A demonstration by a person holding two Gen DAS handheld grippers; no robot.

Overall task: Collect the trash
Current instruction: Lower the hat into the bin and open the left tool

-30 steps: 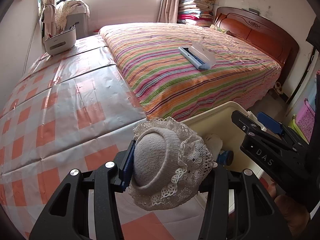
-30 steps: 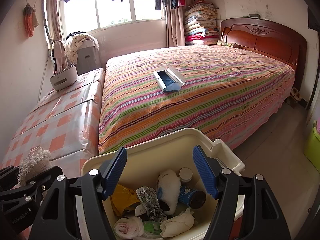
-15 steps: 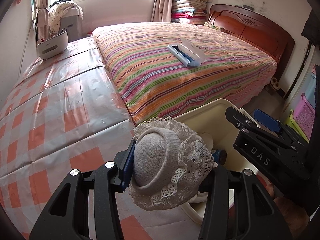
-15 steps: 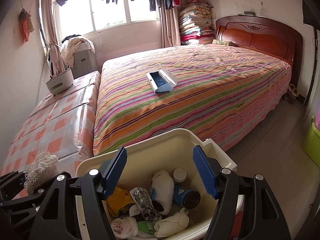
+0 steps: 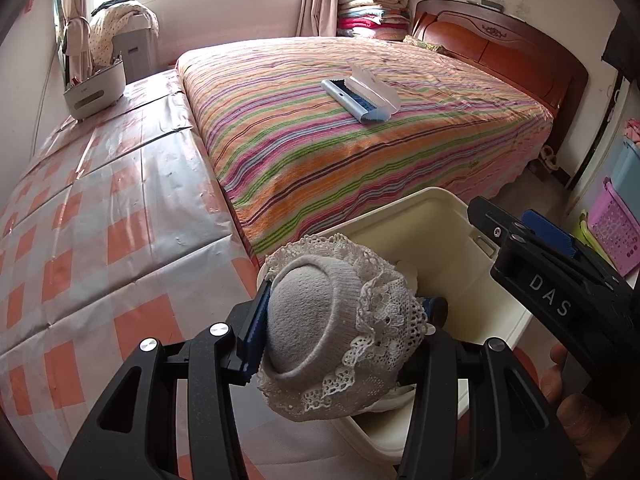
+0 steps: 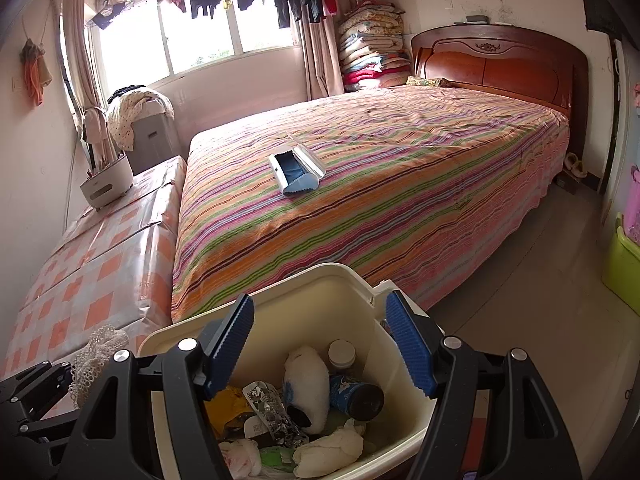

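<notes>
My left gripper [image 5: 340, 332] is shut on a grey sock with a white lace cuff [image 5: 320, 328] and holds it over the near left rim of the cream trash bin [image 5: 444, 216]. The sock's lace [image 6: 96, 352] also shows at the left edge of the right wrist view. My right gripper [image 6: 320, 344] is open and empty, hovering over the bin [image 6: 304, 280]. The bin holds several pieces of trash: a white sock [image 6: 306, 380], a blue can [image 6: 354, 396], a foil wrapper [image 6: 268, 404] and crumpled tissues [image 6: 328, 448].
A bed with a striped cover [image 5: 340, 132] lies ahead, with a blue and white brush [image 5: 360, 94] on it. A checked orange surface [image 5: 100, 220] on the left carries a white holder [image 5: 94, 86]. Plastic baskets [image 5: 612, 232] stand at the right.
My left gripper has carried the sock to the right, from above the checked surface to above the bin's rim. The right gripper stays open over the bin.
</notes>
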